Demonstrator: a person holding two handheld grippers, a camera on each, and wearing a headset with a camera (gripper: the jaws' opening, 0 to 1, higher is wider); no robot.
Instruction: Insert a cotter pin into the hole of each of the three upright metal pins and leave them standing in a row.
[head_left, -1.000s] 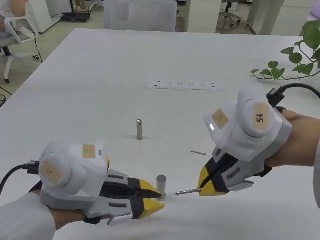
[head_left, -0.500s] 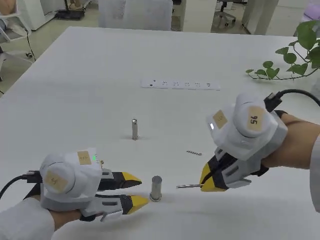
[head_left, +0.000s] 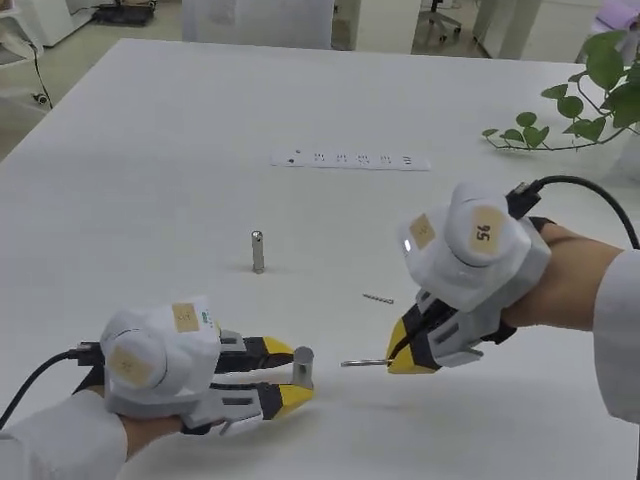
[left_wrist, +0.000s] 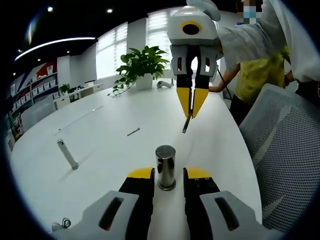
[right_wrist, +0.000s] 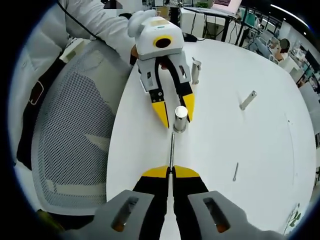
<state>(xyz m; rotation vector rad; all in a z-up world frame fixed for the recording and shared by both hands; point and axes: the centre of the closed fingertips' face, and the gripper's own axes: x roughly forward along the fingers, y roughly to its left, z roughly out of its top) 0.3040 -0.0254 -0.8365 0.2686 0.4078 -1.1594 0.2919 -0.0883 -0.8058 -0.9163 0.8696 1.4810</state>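
Observation:
A short metal pin (head_left: 302, 366) stands upright between the spread yellow jaws of my left gripper (head_left: 291, 374), which is open around it with small gaps. The left gripper view has the same pin (left_wrist: 165, 165) between the jaw tips. My right gripper (head_left: 401, 361) is shut on a thin cotter pin (head_left: 360, 362) that points level at the metal pin, its tip a short way off. A slimmer upright pin (head_left: 258, 251) stands farther back. In the right gripper view the cotter pin (right_wrist: 171, 147) aims at the metal pin (right_wrist: 180, 118), and another upright pin (right_wrist: 196, 70) stands beside the left gripper (right_wrist: 176, 111).
A loose cotter pin (head_left: 378, 298) lies on the white table (head_left: 150, 150) between the grippers. A white power strip (head_left: 350, 159) lies farther back. A potted plant (head_left: 590, 90) trails over the far right corner. A mesh chair (left_wrist: 280, 150) stands at the near table edge.
My left gripper has come forward, so the metal pin stands between its open jaws again. The right gripper keeps the cotter pin pointed at it. The head camera has shifted.

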